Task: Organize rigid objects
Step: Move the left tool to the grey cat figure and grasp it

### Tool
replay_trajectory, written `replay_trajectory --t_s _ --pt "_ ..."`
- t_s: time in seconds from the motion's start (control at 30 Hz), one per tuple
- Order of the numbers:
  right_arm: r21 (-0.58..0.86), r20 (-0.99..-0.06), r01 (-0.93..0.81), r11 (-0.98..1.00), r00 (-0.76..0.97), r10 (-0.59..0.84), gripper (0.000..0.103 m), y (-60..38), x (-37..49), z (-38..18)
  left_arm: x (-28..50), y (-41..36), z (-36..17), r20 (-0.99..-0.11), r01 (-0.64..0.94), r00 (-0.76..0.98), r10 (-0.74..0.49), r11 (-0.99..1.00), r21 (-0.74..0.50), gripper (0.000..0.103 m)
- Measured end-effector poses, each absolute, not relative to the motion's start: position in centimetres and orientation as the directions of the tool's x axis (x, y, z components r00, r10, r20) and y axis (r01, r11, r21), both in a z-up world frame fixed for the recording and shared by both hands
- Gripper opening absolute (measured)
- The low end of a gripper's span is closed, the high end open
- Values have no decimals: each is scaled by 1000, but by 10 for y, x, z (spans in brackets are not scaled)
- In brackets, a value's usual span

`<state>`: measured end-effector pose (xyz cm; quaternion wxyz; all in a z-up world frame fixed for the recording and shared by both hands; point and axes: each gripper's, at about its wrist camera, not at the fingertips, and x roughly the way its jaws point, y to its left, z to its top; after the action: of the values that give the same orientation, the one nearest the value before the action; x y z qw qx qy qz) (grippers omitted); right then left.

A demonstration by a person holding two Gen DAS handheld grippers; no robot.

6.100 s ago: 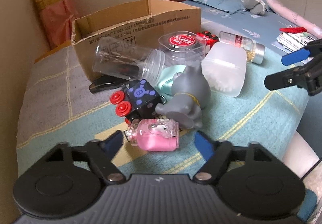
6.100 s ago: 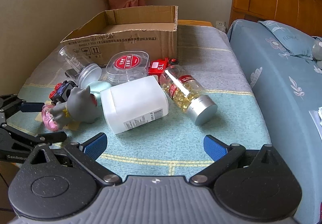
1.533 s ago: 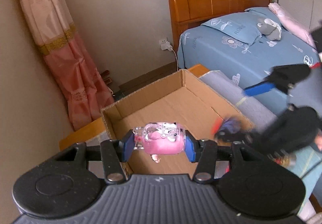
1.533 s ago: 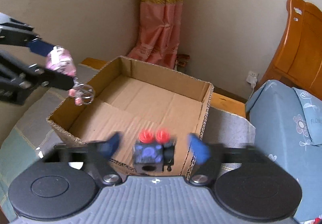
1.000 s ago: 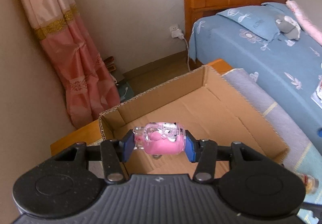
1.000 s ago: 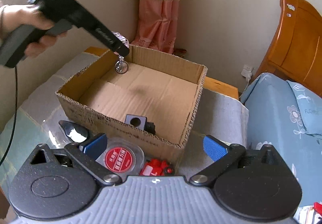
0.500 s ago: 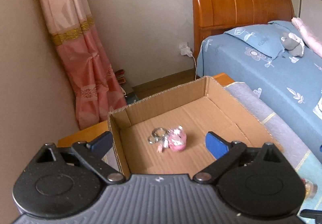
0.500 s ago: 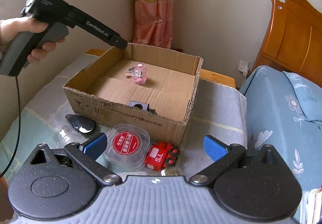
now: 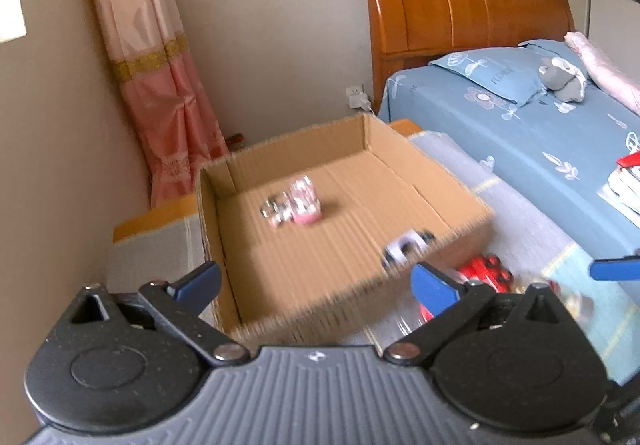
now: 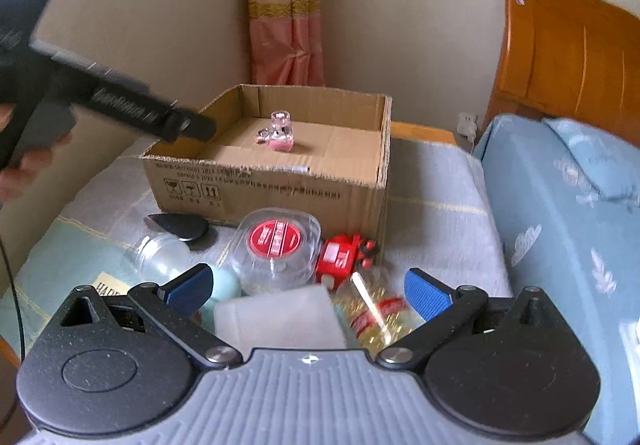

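Corrugated cardboard box [image 10: 304, 181], glossy pink keychain [image 10: 281, 135] inside, both grippers' blue-padded fingers [image 9: 434, 287] spread wide, empty.

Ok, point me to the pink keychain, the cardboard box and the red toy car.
pink keychain [image 10: 281, 139]: right wrist view, pink body.
cardboard box [image 10: 264, 185]: right wrist view, printed front wall.
red toy car [image 10: 340, 255]: right wrist view, red side.

1. Left tongs [image 9: 316, 283]: jaws are standing wide apart, gripping nothing.
2. Right tongs [image 10: 308, 291]: jaws are standing wide apart, gripping nothing.
3. Left hand [image 10: 24, 161]: it is grasping the left tool's handle, partly blurred.
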<state>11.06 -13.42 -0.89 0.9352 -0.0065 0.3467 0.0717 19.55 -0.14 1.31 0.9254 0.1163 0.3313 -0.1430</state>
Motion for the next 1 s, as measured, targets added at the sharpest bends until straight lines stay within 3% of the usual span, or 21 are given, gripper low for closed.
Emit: replay_trajectory --t_s 0.13,0.53,1.0 --pt "78 -670 -128 989 728 147 103 -138 101 -21 164 -4 4 -639 341 746 -190 932 122 101" --pt "22 -708 -143 990 697 117 103 -135 80 -44 103 -10 -37 -689 405 678 -255 912 61 101" --pt "38 -741 -164 986 658 138 103 -138 73 -68 94 -2 -76 -738 344 654 -165 934 96 101"
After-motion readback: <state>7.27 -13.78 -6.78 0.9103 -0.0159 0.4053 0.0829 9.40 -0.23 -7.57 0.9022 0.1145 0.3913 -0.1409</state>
